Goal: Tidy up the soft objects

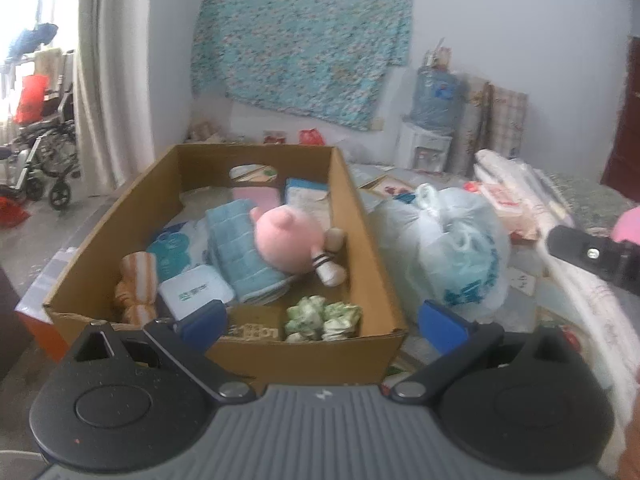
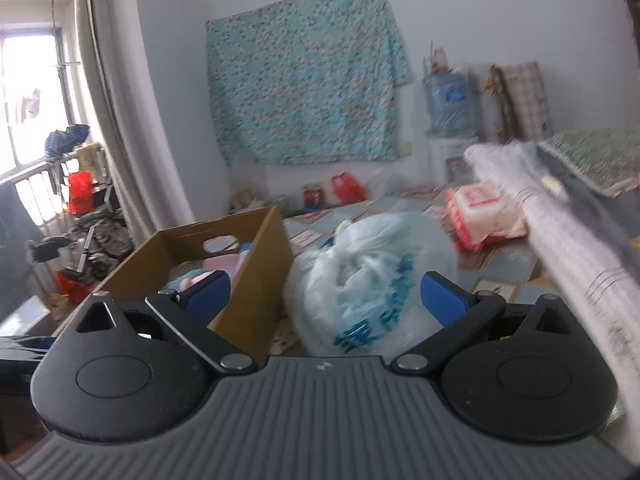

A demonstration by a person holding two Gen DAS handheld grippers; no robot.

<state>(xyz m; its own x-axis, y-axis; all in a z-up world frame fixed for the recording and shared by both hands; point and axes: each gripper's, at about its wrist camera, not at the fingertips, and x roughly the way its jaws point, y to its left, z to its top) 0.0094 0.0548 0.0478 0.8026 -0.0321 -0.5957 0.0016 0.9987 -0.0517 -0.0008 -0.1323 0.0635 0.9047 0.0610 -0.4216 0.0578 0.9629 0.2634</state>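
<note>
While the box (image 1: pixel 360 216) already holds a pink plush toy (image 1: pixel 286 242) and towels (image 1: pixel 240 248), both grippers (image 1: pixel 322 320) (image 2: pixel 324 294) hang spread and empty; the tied plastic bag (image 2: pixel 372 276) waits just beside it.

Box contents (image 2: pixel 224 260) mostly hidden behind cardboard wall (image 2: pixel 256 280), motion-blurred.

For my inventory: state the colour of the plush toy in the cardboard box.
Pink plush toy, with black-striped white legs; clearest in the left wrist view.
</note>
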